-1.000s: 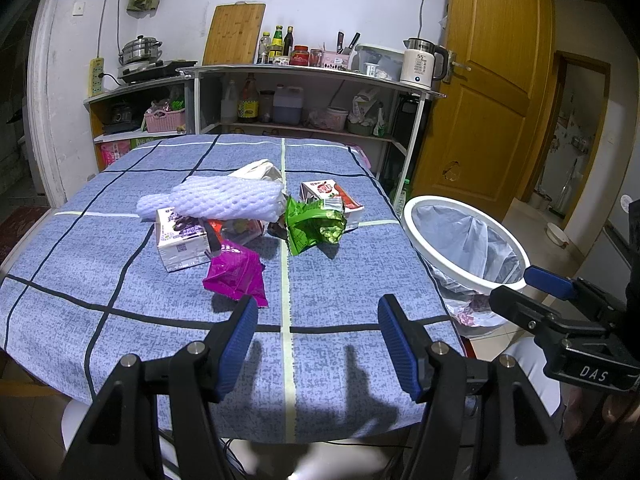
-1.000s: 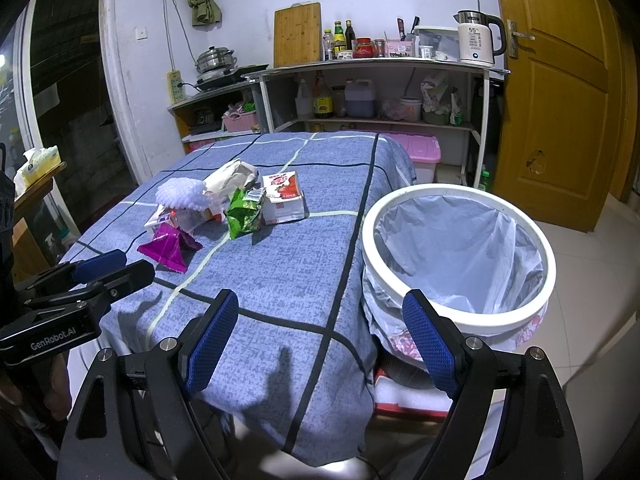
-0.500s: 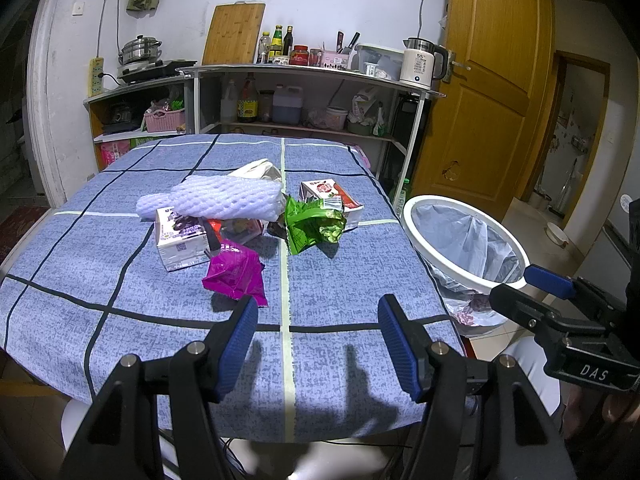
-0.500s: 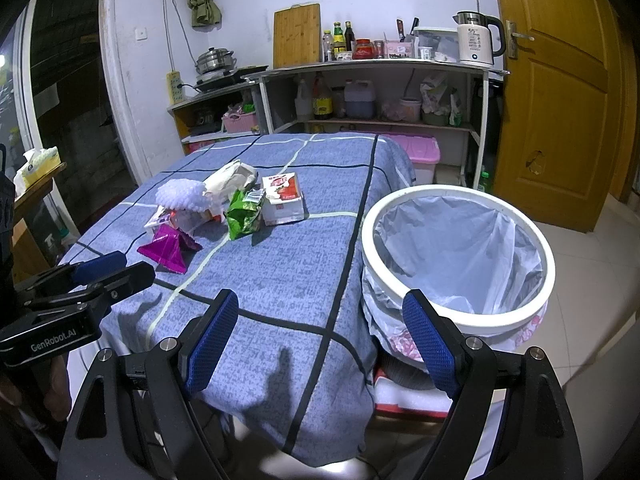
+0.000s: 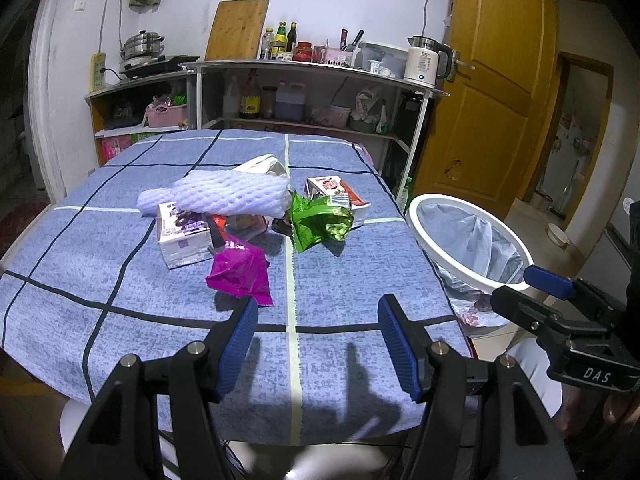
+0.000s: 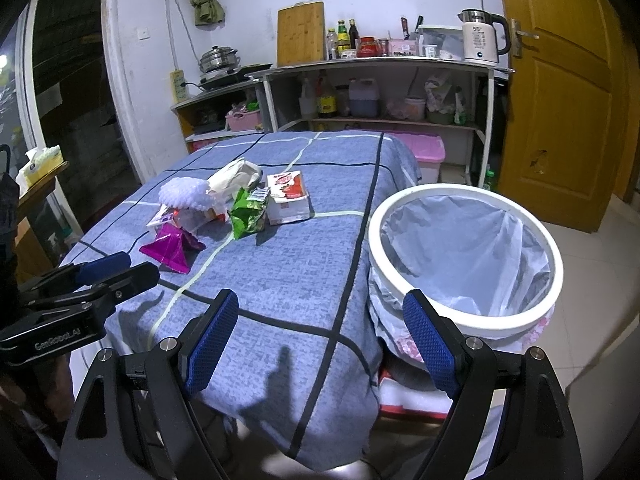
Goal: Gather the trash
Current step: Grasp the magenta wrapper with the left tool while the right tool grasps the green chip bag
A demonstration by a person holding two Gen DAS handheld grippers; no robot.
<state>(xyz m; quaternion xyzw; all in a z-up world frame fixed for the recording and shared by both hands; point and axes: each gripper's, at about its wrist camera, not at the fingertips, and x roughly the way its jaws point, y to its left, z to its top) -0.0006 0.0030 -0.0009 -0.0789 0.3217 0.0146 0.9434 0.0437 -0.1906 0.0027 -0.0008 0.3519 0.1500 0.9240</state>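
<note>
While both grippers, left [image 5: 314, 336] and right [image 6: 322, 330], are hovering with jaws wide and empty, nothing is being collected. Reaching for the purple wrapper [image 5: 240, 274], nearest the worktop's [image 5: 360, 280] front edge, looks best, then dropping it in the bin [image 6: 464, 260].

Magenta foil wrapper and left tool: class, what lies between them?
Only bare blue checked tablecloth separates the crumpled magenta foil wrapper from the open left tool, seen in the left wrist view.

Two handheld grippers share one build — black angular frames, silver screws at the joints, fingers faced with textured blue pads. The left gripper [image 5: 318, 338] carries white "GenRobot.AI" lettering on its side, the right gripper [image 6: 320, 334] a white "DAS" mark — each marking readable only from the other's camera.
</note>
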